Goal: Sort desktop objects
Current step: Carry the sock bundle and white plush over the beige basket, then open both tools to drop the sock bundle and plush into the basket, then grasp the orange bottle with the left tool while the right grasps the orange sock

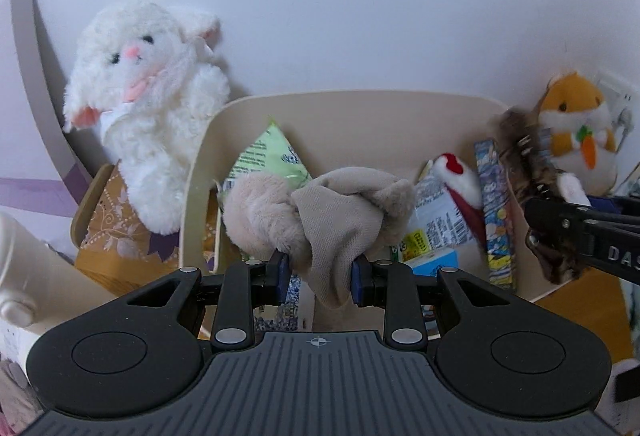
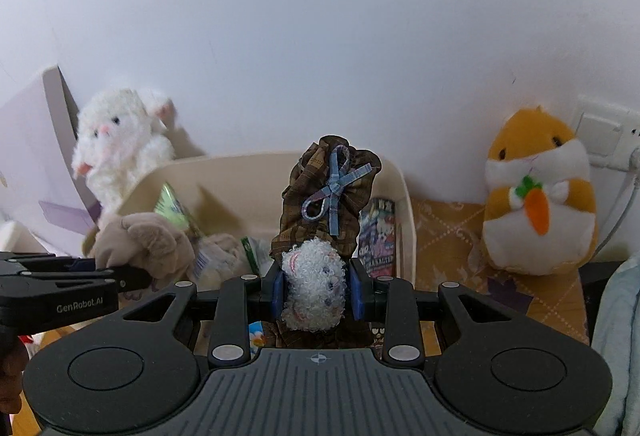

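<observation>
Beige plush scrunchie (image 1: 316, 220) sits pinched in your left gripper (image 1: 320, 282); the right gripper (image 2: 318, 294) clamps the brown plaid scrunchie (image 2: 326, 203). Carry both to twelve o'clock over the cream bin (image 2: 406, 203), then release low.

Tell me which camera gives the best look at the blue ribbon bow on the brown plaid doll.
The right wrist view. There the blue ribbon bow faces the camera, centred on the brown plaid doll that the right gripper is shut on. In the left wrist view the doll sits blurred at the right edge, side on, and the bow cannot be made out.
</observation>
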{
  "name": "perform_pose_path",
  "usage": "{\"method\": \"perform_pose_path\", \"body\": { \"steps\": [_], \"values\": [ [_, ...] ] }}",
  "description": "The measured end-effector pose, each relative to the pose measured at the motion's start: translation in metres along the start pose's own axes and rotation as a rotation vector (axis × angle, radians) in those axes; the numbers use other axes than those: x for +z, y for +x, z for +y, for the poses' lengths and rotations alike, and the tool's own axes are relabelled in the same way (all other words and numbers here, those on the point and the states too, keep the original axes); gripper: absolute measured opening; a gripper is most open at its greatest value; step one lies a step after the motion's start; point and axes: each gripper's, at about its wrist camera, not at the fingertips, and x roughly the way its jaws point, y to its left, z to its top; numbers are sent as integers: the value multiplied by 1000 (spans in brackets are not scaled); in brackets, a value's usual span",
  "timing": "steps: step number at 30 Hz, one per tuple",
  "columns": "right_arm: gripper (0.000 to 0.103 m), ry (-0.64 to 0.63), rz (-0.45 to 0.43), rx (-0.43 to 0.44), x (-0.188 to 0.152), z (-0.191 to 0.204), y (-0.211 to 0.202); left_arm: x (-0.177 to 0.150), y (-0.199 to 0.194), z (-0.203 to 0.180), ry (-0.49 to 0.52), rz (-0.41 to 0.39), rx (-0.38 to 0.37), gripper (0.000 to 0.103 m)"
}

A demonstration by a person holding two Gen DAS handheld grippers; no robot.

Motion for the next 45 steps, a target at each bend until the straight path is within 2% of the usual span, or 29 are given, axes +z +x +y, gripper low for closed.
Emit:
{"method": "perform_pose_path", "body": {
  "steps": [2, 5, 7, 8, 9, 11, 13, 14, 16, 20, 22, 24, 30, 34, 42, 45],
  "values": [
    [29, -10, 23, -13, -2, 1, 8, -3, 4, -5, 26, 6, 6, 30],
    [28, -17, 52, -21, -6, -1, 17, -3, 15, -7, 44, 35, -2, 37],
    [28, -25, 65, -22, -7, -2, 20, -6, 17, -9, 53, 35, 12, 46],
    [28, -33, 68, -21, -8, -2, 20, -8, 17, -10, 59, 31, 12, 54],
    [40, -41, 68, -23, -9, -2, 19, -9, 17, -10, 65, 28, 5, 62],
    [49, -60, 62, -29, -9, 0, 15, -10, 14, -12, 77, 17, 5, 70],
    [65, -83, 56, -33, -8, 2, 9, -12, 10, -15, 93, -2, 22, 74],
    [67, -95, 50, -32, -8, 2, 6, -14, 6, -16, 100, -14, 28, 76],
    [76, -124, 38, -29, -9, 5, -3, -15, -2, -16, 111, -35, 35, 77],
    [81, -180, 12, -22, -12, 5, -25, -21, -21, -16, 145, -59, 37, 78],
    [93, -202, 0, -17, -15, 3, -39, -25, -29, -14, 166, -72, 35, 78],
    [97, -223, -10, -4, -18, 0, -51, -31, -36, -11, 185, -70, 18, 78],
    [100, -331, 75, 31, -38, -10, -67, -53, -52, -4, 220, -25, -58, 78],
    [100, -415, 155, 42, -55, -15, -62, -73, -56, -7, 251, 18, -109, 78],
    [100, -491, 281, 51, -81, -21, -37, -109, -32, -15, 321, 122, -133, 77],
    [100, -502, 351, 59, -90, -24, -24, -121, -21, -16, 321, 162, -173, 78]
  ]
}}
